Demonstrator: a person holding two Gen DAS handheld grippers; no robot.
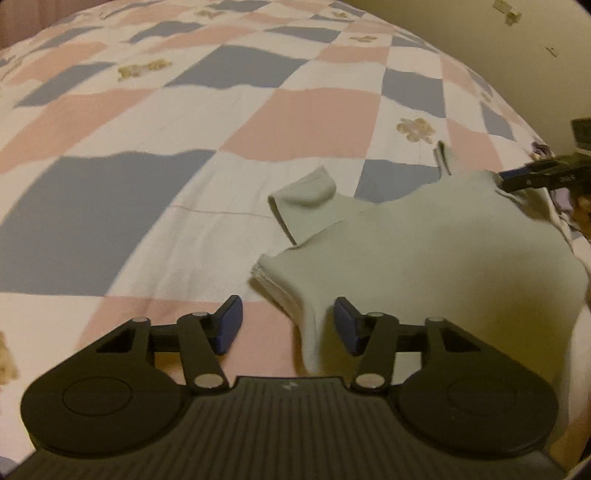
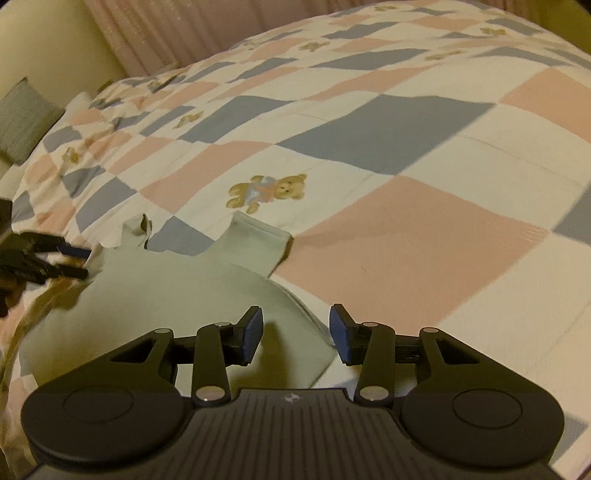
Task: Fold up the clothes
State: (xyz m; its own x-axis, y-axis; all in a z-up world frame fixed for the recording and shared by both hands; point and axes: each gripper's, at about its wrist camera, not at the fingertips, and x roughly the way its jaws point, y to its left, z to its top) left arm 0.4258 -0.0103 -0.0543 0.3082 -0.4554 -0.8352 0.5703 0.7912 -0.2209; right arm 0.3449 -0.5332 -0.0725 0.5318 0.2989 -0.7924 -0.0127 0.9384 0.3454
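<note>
A pale green garment (image 1: pixel 424 251) lies on a bed covered by a checked quilt (image 1: pixel 147 122) of pink, blue and white squares with small teddy bear prints (image 2: pixel 267 192). The garment sits near the edge of the bed closest to the two grippers, and the wide stretch of quilt beyond it lies open as far as the wall (image 1: pixel 461 33) and a pink curtain (image 2: pixel 155 33) at the far side. A grey cushion (image 2: pixel 24 118) rests off the bed's far corner.

The garment is spread roughly flat, its long run going across from one gripper to the other. One short sleeve (image 1: pixel 303 195) sticks out away from the grippers, toward the middle of the bed.

The left hand-held gripper (image 1: pixel 288 326) has its jaws parted, with a fold of the garment's corner standing between the blue pads (image 1: pixel 231 328) but not pressed by them. The right hand-held gripper (image 2: pixel 295 332) is likewise parted, its pads clear of the cloth edge that lies between them.
</note>
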